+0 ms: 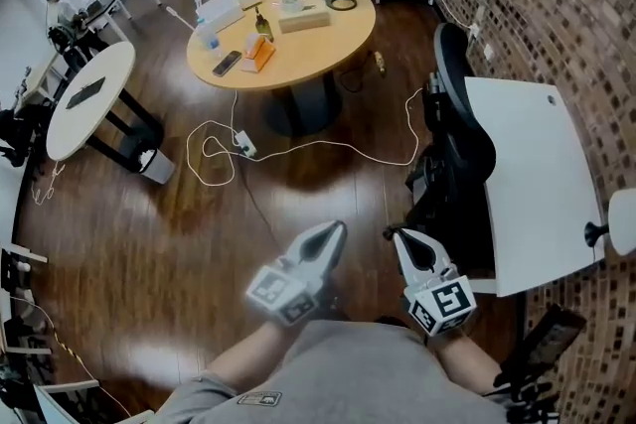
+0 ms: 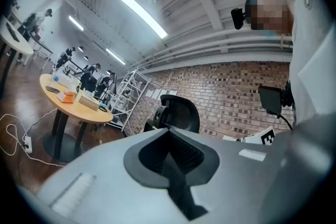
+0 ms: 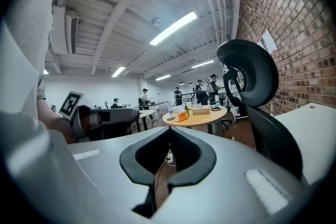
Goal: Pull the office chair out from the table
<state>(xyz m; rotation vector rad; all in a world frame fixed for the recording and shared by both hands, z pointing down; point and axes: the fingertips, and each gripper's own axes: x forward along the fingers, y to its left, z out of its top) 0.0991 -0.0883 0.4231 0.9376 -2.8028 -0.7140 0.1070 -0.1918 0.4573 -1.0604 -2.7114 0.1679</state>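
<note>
Office chair [image 1: 459, 139] tucked in at the white table [image 1: 537, 174] beside the brick wall [image 1: 556, 5], black back facing out over the wood floor. Left gripper [image 1: 333, 233] low in the head view, jaws pressed fully together, nothing between them. Right gripper [image 1: 400, 238] just beside it, likewise clamped tight and empty, nose near the chair's base but not gripping it. From the right gripper view, headrest [image 3: 251, 73] looming up on the right. Round wooden table [image 1: 288, 35] well apart and cluttered, white cable [image 1: 224, 149] looping across the floor between.
</note>
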